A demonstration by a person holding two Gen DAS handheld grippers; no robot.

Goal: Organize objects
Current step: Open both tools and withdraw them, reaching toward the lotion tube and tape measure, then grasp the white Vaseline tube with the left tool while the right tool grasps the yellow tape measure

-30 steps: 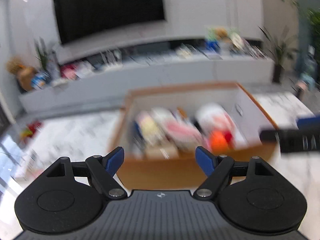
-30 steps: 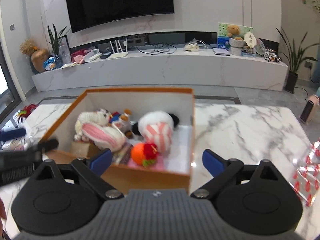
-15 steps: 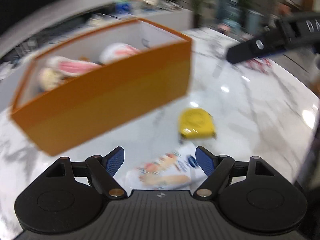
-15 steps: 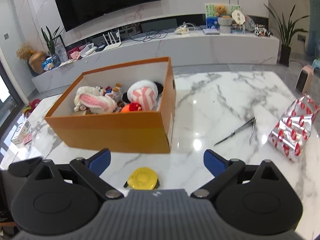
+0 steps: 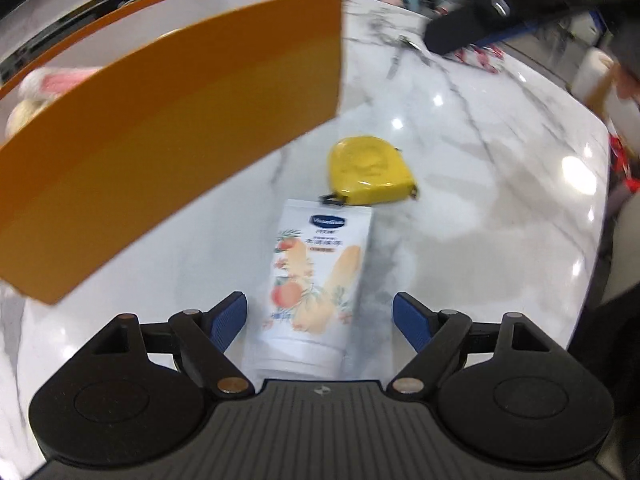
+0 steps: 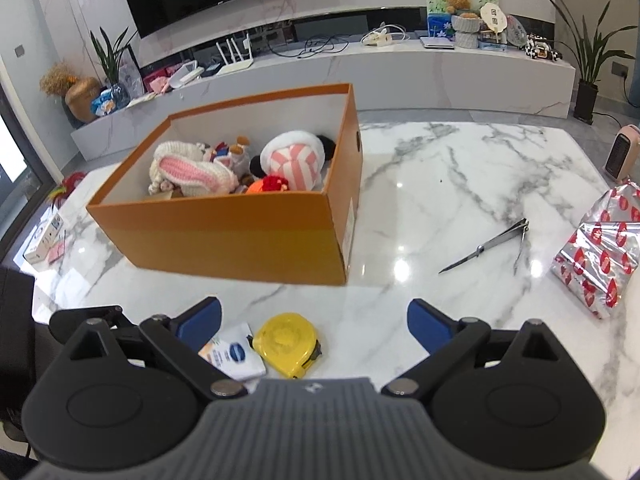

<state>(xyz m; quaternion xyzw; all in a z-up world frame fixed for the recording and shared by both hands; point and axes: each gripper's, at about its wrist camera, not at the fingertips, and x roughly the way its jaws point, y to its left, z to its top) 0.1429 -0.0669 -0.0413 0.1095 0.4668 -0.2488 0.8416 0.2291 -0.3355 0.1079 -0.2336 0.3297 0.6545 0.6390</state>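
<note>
Between the opening jaws of the left tool (image 5: 320, 316) lies the cream tube (image 5: 316, 284), untouched.

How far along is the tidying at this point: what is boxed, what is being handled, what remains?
Done: plush toys already lie in the orange box. In hand: nothing yet; the left gripper is opening, straddling the lotion tube without gripping it. The right gripper is open and empty. Left: tube, yellow tape measure, scissors and foil-wrapped packet on the table.
</note>
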